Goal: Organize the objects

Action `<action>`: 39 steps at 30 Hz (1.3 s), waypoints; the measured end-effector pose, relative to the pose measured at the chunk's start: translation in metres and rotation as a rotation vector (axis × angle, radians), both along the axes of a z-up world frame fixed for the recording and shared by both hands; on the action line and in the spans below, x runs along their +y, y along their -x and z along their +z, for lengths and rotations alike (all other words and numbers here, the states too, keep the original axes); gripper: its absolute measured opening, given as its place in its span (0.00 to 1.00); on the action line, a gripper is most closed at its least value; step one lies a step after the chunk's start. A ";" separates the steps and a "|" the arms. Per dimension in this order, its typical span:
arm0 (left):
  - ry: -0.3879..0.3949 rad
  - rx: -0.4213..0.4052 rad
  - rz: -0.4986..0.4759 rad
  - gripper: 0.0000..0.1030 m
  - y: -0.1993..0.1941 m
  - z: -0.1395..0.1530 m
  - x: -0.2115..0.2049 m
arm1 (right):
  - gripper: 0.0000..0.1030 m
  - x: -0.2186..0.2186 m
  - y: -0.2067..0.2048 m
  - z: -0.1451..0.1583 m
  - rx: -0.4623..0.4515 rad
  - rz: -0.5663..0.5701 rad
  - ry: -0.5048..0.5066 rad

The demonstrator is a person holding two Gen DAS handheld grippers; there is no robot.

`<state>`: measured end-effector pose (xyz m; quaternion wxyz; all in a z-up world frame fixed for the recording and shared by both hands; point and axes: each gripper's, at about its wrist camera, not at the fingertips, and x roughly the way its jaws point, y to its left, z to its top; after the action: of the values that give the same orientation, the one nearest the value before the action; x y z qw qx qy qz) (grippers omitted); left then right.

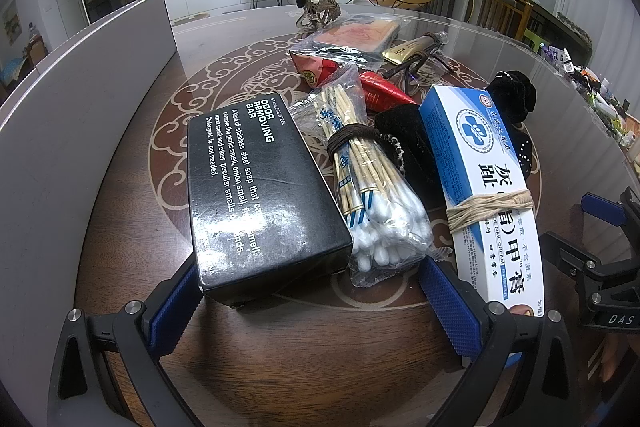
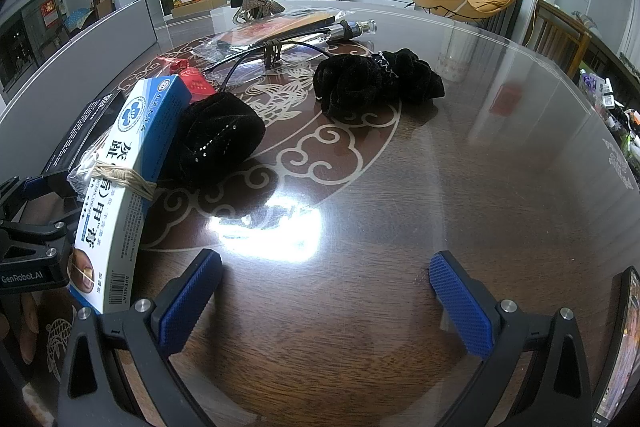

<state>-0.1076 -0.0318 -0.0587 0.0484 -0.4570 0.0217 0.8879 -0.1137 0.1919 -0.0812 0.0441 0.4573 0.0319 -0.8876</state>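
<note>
Spread left gripper [image 1: 308, 307] straddling odor-removing bar box [image 1: 256, 195]: centre before squeezing, sparing cotton swabs [image 1: 372, 195]. Right gripper [image 2: 324, 303] spread, empty.

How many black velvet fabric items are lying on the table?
2. One black velvet pouch with small sparkles lies against the blue-and-white cream box. One black velvet scrunchie lies farther back, near the eyeglasses. Others may be hidden under the pile.

Glossy wooden table [image 2: 460, 187], glossy black cardboard box [image 1: 256, 195], black velvet scrunchie [image 2: 372, 83], crinkled clear plastic bag [image 1: 372, 187].
</note>
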 end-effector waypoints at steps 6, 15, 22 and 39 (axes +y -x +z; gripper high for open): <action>0.000 -0.001 -0.009 1.00 -0.002 0.001 -0.002 | 1.00 0.000 0.000 0.000 0.000 0.000 0.001; 0.001 -0.006 -0.022 1.00 -0.037 0.004 -0.019 | 1.00 0.000 0.000 0.000 -0.001 0.000 0.001; 0.000 0.000 -0.032 1.00 -0.049 0.003 -0.026 | 1.00 0.001 0.001 0.000 -0.002 0.000 0.003; -0.004 0.001 -0.040 1.00 -0.053 0.002 -0.027 | 0.75 -0.105 0.020 0.019 -0.199 0.176 0.190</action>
<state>-0.0550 -0.0584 -0.0566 0.0670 -0.4558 0.0292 0.8871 -0.1334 0.0866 -0.0626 0.1676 0.5321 -0.0167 -0.8298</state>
